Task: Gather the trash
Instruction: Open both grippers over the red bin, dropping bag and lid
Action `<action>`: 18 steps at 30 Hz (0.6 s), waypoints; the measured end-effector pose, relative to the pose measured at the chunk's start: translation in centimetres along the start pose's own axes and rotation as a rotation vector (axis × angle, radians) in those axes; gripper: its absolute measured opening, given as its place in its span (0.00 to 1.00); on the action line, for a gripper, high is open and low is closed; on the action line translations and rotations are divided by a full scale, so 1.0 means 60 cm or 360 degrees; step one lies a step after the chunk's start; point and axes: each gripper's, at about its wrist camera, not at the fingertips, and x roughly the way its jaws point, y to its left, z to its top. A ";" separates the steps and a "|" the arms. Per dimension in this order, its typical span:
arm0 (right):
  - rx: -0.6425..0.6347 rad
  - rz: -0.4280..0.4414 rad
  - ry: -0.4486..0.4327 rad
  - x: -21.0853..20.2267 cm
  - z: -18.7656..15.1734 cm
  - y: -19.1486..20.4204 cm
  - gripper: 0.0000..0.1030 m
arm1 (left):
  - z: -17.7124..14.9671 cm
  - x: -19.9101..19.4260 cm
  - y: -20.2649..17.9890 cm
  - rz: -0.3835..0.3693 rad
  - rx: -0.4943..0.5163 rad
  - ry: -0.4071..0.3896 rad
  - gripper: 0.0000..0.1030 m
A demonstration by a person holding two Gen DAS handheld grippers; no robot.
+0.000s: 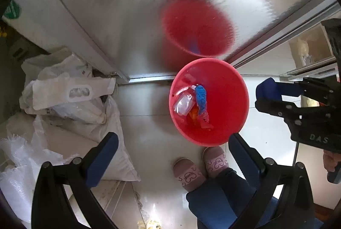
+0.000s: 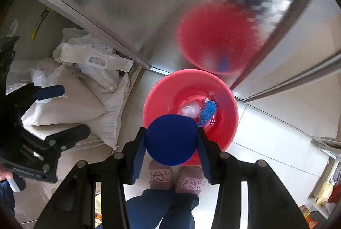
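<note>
The bucket (image 1: pixel 210 102) stands on the floor (image 1: pixel 149 122) against the foot of a metal panel (image 1: pixel 117 5), with the person's slippers (image 1: pixel 200 167) just before it. In the bucket lie a crumpled wrapper (image 1: pixel 201 98) and, touching its left side, a clear packet (image 1: pixel 183 104). Left of the bucket, sacks (image 1: pixel 70 101) are piled (bags heaped on top). Over the bucket's near rim the right gripper (image 2: pixel 171 139) holds a round object (image 2: pixel 171 139); the left gripper (image 1: pixel 172 154) hangs above the floor between sacks and bucket.
</note>
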 end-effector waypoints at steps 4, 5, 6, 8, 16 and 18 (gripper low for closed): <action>-0.0013 -0.0027 0.0015 0.020 0.006 0.002 0.42 | -0.003 0.006 0.007 0.0010 -0.0007 0.0006 0.99; -0.0016 -0.0037 0.0021 0.024 0.008 0.001 0.42 | -0.004 0.006 0.009 -0.0002 -0.0008 0.0003 0.99; -0.0017 -0.0039 0.0029 0.028 0.008 0.001 0.42 | -0.006 0.008 0.011 -0.0005 -0.0012 0.0007 1.00; -0.0008 -0.0042 0.0049 0.036 0.009 -0.001 0.42 | -0.006 0.007 0.015 0.0005 -0.0023 -0.0004 0.99; -0.0024 -0.0049 0.0048 0.032 0.004 -0.001 0.64 | -0.004 -0.001 0.023 -0.0027 -0.0073 -0.0021 0.99; -0.0028 -0.0037 0.0036 0.029 0.003 0.000 0.66 | -0.004 -0.007 0.019 -0.0004 -0.0067 -0.0026 0.99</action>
